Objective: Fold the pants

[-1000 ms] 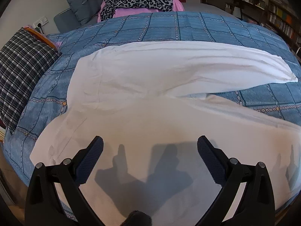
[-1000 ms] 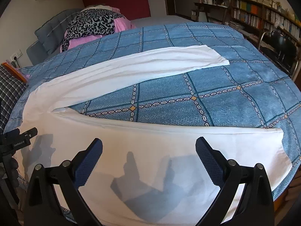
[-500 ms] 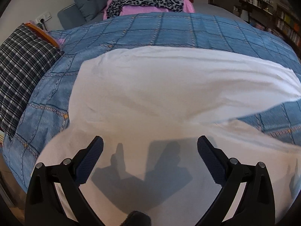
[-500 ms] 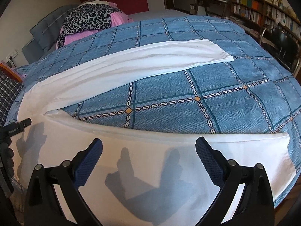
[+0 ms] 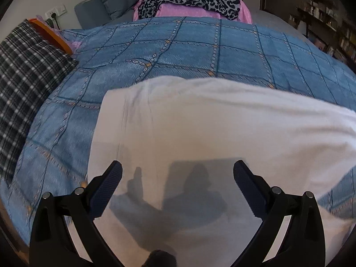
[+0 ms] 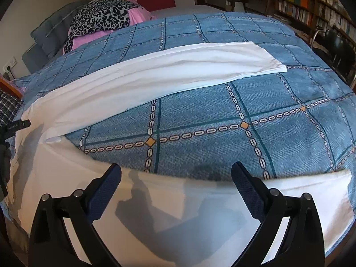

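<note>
White pants (image 6: 155, 77) are spread on the blue bedspread (image 6: 222, 133); both the left gripper (image 5: 177, 175) and right gripper (image 6: 176, 175), at lower centre, are held wide apart, empty.

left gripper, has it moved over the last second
Yes. The left gripper has advanced toward the white pants waistband; the plaid pillow looms closer in its view.

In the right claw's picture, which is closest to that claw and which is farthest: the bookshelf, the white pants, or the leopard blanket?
1. White pants: right under the right claw.
2. Leopard blanket: far back, on the left.
3. Bookshelf: far back, on the right, past the bed; nearly a tie with the blanket.
</note>
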`<state>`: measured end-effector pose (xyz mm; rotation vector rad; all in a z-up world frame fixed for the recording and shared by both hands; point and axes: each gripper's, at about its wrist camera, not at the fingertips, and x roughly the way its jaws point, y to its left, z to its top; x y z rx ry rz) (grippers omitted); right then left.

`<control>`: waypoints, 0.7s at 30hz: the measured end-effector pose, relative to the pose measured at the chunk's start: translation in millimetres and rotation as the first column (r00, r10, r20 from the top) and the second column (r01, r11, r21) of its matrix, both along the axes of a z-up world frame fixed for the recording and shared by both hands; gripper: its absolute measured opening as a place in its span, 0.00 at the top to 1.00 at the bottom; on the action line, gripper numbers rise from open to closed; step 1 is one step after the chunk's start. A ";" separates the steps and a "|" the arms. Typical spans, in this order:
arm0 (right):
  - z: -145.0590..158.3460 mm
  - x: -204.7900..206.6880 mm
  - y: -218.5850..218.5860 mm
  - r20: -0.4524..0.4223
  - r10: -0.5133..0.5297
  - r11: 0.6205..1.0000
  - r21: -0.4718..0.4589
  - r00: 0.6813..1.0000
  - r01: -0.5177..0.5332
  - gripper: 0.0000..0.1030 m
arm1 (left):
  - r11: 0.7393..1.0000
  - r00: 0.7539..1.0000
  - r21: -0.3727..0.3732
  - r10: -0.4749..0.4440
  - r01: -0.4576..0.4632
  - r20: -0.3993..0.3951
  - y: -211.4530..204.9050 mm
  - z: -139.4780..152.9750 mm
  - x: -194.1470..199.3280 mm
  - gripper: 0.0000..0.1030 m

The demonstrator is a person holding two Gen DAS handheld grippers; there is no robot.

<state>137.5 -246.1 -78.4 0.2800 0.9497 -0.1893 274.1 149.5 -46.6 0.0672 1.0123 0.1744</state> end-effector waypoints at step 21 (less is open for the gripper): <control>-6.7 50.9 -29.7 -0.018 -0.024 0.999 -0.046 1.000 0.023 0.05 | 0.994 0.998 -0.090 0.062 -0.062 -0.001 58.0 -39.0 114.0 0.02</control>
